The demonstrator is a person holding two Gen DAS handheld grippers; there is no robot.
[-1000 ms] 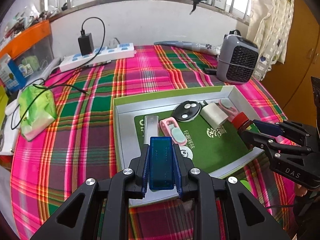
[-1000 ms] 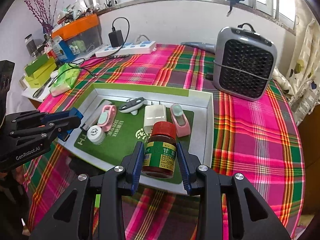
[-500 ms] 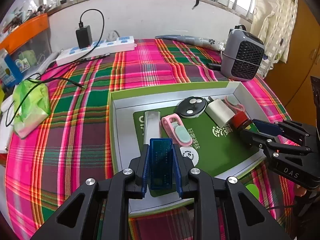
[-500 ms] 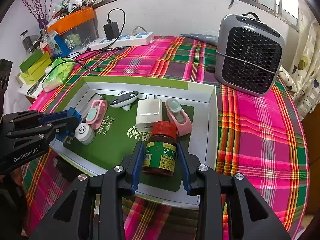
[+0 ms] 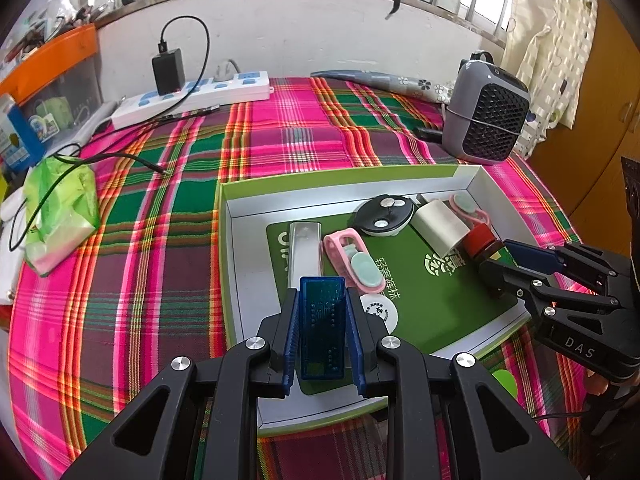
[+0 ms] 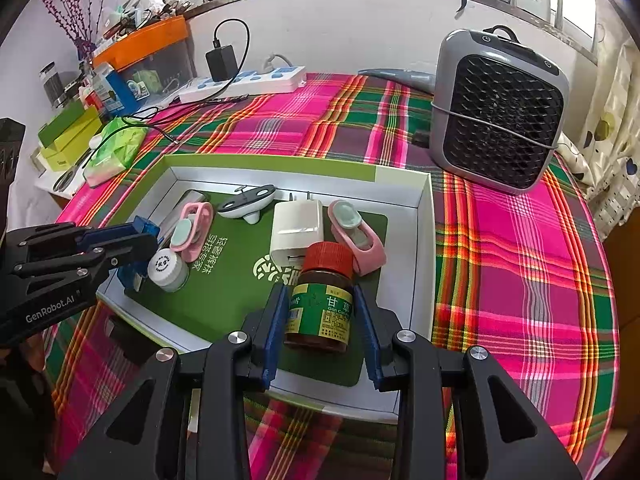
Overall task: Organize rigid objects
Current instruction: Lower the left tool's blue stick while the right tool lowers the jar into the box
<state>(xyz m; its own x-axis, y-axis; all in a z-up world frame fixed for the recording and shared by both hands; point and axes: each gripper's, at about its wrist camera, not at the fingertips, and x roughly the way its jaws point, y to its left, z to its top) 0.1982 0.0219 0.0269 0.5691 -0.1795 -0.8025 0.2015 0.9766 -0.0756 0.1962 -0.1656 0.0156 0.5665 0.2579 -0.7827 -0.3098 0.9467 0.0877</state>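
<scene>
My left gripper [image 5: 322, 312] is shut on a translucent blue rectangular case [image 5: 322, 328], held over the near left part of a green-rimmed white box [image 5: 344, 178]. My right gripper [image 6: 320, 308] is shut on a brown medicine bottle [image 6: 320, 308] with a red cap and green label, over the box's near right part [image 6: 424, 240]. Inside the box lie a silver bar [image 5: 305, 248], two pink clips [image 5: 352, 258], a black-and-white round device [image 5: 385, 216], a white charger cube [image 6: 297, 226] and a small white-lidded jar [image 6: 166, 268]. Each gripper shows in the other view: the right gripper [image 5: 500, 256] and the left gripper [image 6: 132, 248].
The box sits on a pink-and-green plaid cloth [image 5: 160, 240]. A grey fan heater [image 6: 496, 116] stands at the back right. A white power strip [image 5: 192, 96] with a black adapter and cables lies by the wall. A green tissue pack [image 5: 60, 208] and cluttered boxes are at the left.
Both cameras have shifted slightly forward over the box; the blue case and the bottle now hang farther over its interior. Both grips are unchanged.
</scene>
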